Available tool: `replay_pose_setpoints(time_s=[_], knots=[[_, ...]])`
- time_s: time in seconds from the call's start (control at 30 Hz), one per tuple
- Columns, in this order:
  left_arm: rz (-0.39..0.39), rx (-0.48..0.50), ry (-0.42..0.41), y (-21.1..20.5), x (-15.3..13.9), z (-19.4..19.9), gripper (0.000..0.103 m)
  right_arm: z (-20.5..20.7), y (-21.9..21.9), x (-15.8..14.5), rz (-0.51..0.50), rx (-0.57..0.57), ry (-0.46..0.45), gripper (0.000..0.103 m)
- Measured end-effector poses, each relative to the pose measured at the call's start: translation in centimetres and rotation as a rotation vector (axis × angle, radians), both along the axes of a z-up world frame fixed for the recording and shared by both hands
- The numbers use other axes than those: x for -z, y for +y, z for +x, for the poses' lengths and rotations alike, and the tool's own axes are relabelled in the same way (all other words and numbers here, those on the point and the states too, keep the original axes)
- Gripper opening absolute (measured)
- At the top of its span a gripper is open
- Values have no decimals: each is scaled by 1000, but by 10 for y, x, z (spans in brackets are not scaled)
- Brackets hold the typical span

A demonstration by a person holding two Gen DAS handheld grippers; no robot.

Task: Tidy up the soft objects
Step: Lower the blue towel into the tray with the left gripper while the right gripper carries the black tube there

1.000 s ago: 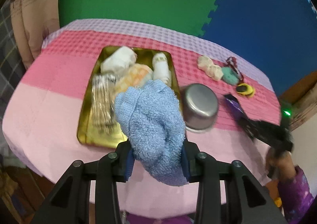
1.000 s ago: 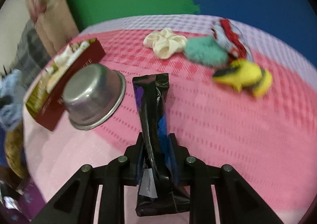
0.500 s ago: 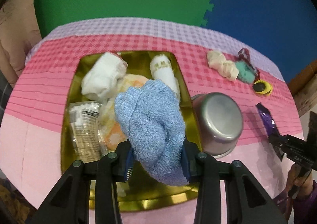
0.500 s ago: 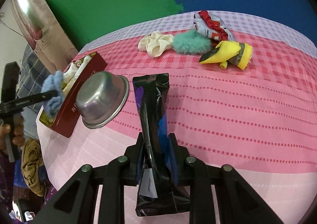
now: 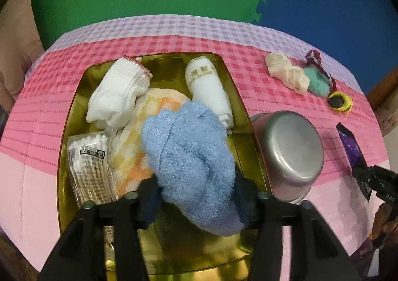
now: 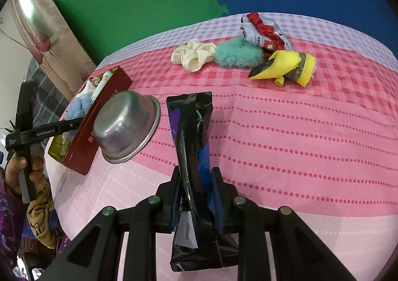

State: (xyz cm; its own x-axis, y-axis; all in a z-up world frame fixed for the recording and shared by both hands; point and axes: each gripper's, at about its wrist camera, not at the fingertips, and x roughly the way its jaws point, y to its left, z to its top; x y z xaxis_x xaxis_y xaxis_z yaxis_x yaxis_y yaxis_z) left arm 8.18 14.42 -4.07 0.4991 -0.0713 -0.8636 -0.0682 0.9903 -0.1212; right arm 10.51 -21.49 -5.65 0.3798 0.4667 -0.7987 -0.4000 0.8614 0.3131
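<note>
Two grippers were in play. Left gripper [image 5: 196, 196] hung over the near half of the gold tin [image 5: 238, 92], its jaws opening, with the blue towel [image 5: 189, 156] between them; gaps showed at both pads, so no real squeeze. Towel was fluffy terry, light blue, bunched into thick folds, its lower end drooping past the fingers toward the tin floor. It overlapped an orange-and-white cloth [image 5: 139, 137]; beside that lay a white sock [image 5: 117, 97], a rolled white towel [image 5: 209, 87] and a bag of cotton swabs [image 5: 89, 166] along the tin's left wall. Whether the blue towel touched the floor was hidden by its own bulk.

Right gripper [image 6: 196, 191] was clamped on a dark purple-black pouch [image 6: 191, 137], held above the pink tablecloth [image 6: 298, 132]. An upturned steel bowl [image 6: 124, 124] leaned on the tin's right wall. Near the table's far right corner: cream scrunchie [image 6: 194, 55], teal fluffy item [image 6: 236, 55], yellow item [image 6: 286, 67], red-white fabric [image 6: 263, 27], partly overlapping. Pouch print unreadable.
</note>
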Motion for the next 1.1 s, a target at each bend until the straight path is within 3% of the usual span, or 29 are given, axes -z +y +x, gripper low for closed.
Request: replay_pose_setpoints(time_s=[0.17, 0.27, 0.4, 0.43, 0.63, 0.8, 1.1], knots=[[52, -5, -60, -4, -16, -7, 77, 0, -2, 0, 5, 11, 1, 23], [98, -27, -117, -5, -34, -19, 81, 0, -4, -2, 23, 20, 8, 23], [144, -107, -201, -3, -53, -53, 92, -3, -4, -8, 41, 31, 2, 23], [164, -135, -207, -3, -55, -61, 102, -3, -3, -10, 48, 30, 3, 23], [324, -280, -284, -13, -59, -125, 102, -2, 14, -24, 98, 5, 13, 23], [275, -345, -277, -8, -51, -154, 102, 5, 51, -42, 173, -48, 43, 23], [368, -380, -281, -7, -41, -163, 102, 27, 157, -62, 288, -115, 173, 23]])
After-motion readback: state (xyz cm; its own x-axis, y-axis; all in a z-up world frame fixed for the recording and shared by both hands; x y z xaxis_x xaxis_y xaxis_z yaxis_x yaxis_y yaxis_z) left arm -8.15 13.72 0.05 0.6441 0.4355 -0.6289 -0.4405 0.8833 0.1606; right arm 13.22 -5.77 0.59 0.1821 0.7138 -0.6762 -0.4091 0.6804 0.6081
